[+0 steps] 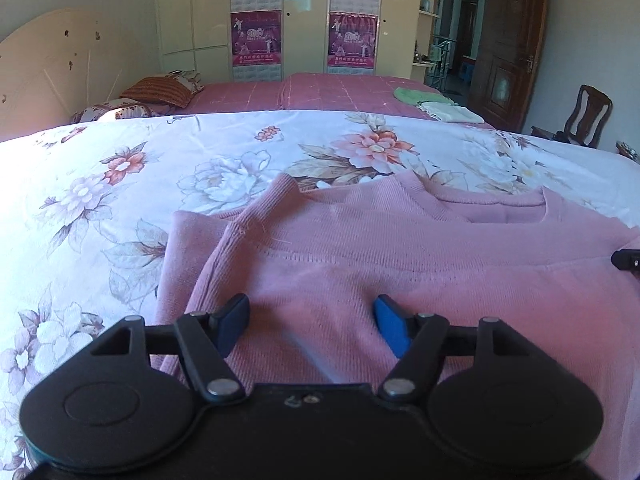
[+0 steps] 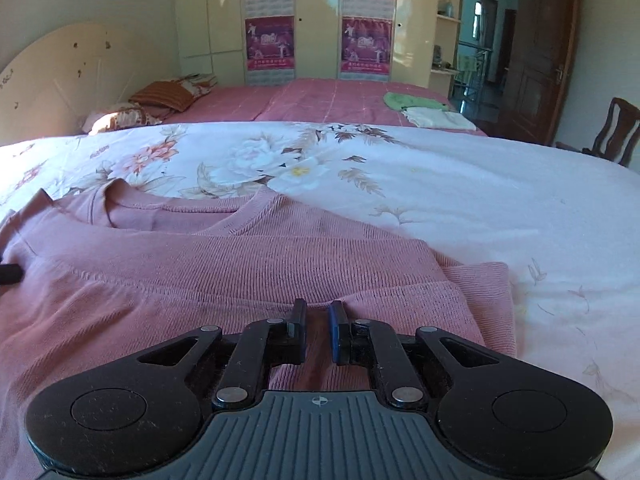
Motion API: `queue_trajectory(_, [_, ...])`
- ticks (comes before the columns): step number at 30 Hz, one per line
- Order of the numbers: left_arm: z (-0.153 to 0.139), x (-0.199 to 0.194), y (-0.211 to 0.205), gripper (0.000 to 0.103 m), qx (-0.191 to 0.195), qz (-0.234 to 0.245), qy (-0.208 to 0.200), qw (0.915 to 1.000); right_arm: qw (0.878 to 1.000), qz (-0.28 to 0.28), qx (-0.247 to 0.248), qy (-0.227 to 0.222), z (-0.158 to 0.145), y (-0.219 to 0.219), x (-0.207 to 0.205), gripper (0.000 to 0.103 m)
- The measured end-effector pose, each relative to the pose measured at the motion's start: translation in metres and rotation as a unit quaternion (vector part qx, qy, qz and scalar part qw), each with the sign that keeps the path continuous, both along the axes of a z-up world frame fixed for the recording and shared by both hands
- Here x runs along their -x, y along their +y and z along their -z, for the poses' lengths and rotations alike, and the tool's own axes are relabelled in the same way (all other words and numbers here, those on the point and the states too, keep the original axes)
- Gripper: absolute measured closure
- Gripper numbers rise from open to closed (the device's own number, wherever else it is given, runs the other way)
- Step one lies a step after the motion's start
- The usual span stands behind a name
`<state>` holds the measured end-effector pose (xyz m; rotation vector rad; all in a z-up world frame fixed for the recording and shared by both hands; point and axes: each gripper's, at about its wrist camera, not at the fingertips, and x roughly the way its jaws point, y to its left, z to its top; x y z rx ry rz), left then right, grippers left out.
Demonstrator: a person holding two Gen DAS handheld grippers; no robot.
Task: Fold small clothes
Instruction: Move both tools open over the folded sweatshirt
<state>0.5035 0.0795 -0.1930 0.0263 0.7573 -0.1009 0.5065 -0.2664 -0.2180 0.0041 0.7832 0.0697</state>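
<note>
Your left claw stands wide, its fingers spread with nothing between them, low over the sweater. The knit lies flat just ahead of and under both fingertips. Ahead of this claw and to its left, a sleeve is folded in across the body, its cuff pointing away from you. The neckline sits farther ahead and to the right. At the far right edge of this view, a dark tip of your right claw shows against the sweater.

Your right claw is narrow, the fingers drawn close with pink knit showing in the slim gap. It seems pinched on a fold of the sweater, though the gap is shadowed and the grip itself is hard to confirm. Just ahead of its tips runs a folded edge; to its right the other sleeve lies doubled over the body. The neckline here is ahead and to the left.

The sweater rests on a floral sheet that spreads beyond both claws. Past it, farther ahead, a pink blanket carries a green cloth and a white cloth to the right, pillows to the left.
</note>
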Motion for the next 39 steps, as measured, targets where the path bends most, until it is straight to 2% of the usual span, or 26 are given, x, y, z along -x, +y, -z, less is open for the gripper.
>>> queue_trajectory(2, [-0.011, 0.01, -0.002, 0.043, 0.014, 0.008, -0.006, 0.9998, 1.0, 0.0, -0.017, -0.007, -0.013, 0.003, 0.007, 0.094])
queue_trajectory(5, [-0.026, 0.029, -0.018, 0.041, 0.024, 0.035, -0.024, 0.9988, 0.998, -0.027, -0.043, -0.024, -0.03, 0.022, 0.026, 0.094])
queue_trajectory(7, [-0.03, 0.038, -0.031, 0.039, 0.037, 0.049, -0.022, 0.9979, 0.997, -0.046, -0.058, -0.025, -0.034, 0.042, 0.037, 0.094])
queue_trajectory(9, [-0.026, 0.047, -0.043, 0.039, 0.035, 0.061, -0.018, 0.9974, 0.996, -0.07, -0.058, -0.024, -0.034, 0.066, 0.048, 0.094])
queue_trajectory(13, [-0.004, 0.059, -0.044, 0.036, 0.004, 0.057, -0.002, 0.9983, 0.996, -0.092, -0.015, -0.015, -0.018, 0.092, 0.064, 0.094])
queue_trajectory(14, [0.0, 0.064, -0.035, 0.031, 0.009, 0.054, -0.006, 0.9985, 0.996, -0.089, -0.012, -0.01, -0.013, 0.089, 0.067, 0.094])
queue_trajectory(15, [0.003, 0.068, -0.028, 0.02, 0.011, 0.045, -0.007, 0.9989, 0.997, -0.082, -0.008, -0.01, -0.007, 0.082, 0.07, 0.094])
queue_trajectory(16, [0.004, 0.07, -0.02, 0.017, 0.017, 0.036, -0.004, 0.9992, 0.997, -0.074, -0.006, -0.015, -0.004, 0.075, 0.072, 0.094])
queue_trajectory(18, [0.004, 0.076, -0.006, 0.018, 0.02, 0.023, 0.0, 0.9995, 0.999, -0.049, -0.013, -0.015, -0.005, 0.056, 0.077, 0.094])
queue_trajectory(21, [0.004, 0.083, 0.006, 0.019, 0.001, 0.008, 0.002, 1.0, 1.0, -0.012, -0.01, -0.007, -0.005, 0.031, 0.086, 0.093])
queue_trajectory(23, [0.004, 0.087, 0.014, 0.018, 0.007, 0.004, 0.002, 1.0, 1.0, 0.011, 0.006, 0.003, 0.0, 0.017, 0.096, 0.093])
queue_trajectory(25, [0.002, 0.091, 0.015, 0.019, 0.003, 0.002, 0.003, 1.0, 1.0, 0.024, -0.006, 0.0, 0.0, 0.007, 0.105, 0.09])
queue_trajectory(27, [-0.001, 0.091, 0.013, 0.019, 0.0, -0.003, 0.007, 1.0, 0.999, 0.036, 0.005, 0.004, -0.007, 0.01, 0.107, 0.089])
queue_trajectory(29, [-0.004, 0.094, 0.012, 0.019, -0.002, -0.008, 0.009, 0.9999, 0.999, 0.043, -0.01, -0.009, -0.016, 0.01, 0.114, 0.089])
queue_trajectory(31, [-0.005, 0.096, 0.01, 0.019, -0.008, -0.009, 0.01, 0.9999, 0.999, 0.037, -0.002, 0.007, -0.012, 0.014, 0.116, 0.088])
queue_trajectory(33, [-0.004, 0.097, 0.01, 0.019, -0.012, -0.007, 0.014, 0.9998, 0.999, 0.024, 0.029, 0.012, -0.005, 0.019, 0.12, 0.087])
queue_trajectory(35, [-0.005, 0.098, 0.01, 0.019, -0.012, -0.009, 0.017, 0.9997, 0.999, 0.03, 0.023, 0.018, -0.01, 0.018, 0.121, 0.086])
queue_trajectory(37, [-0.007, 0.098, 0.009, 0.019, -0.014, -0.01, 0.021, 0.9996, 0.999, 0.04, 0.006, 0.007, -0.019, 0.016, 0.125, 0.082])
queue_trajectory(38, [-0.009, 0.099, 0.009, 0.019, -0.014, -0.011, 0.022, 0.9996, 0.999, 0.041, 0.004, -0.003, -0.024, 0.016, 0.129, 0.069])
queue_trajectory(39, [-0.01, 0.1, 0.009, 0.019, -0.015, -0.011, 0.023, 0.9996, 0.999, 0.04, 0.013, -0.007, -0.025, 0.019, 0.132, 0.046])
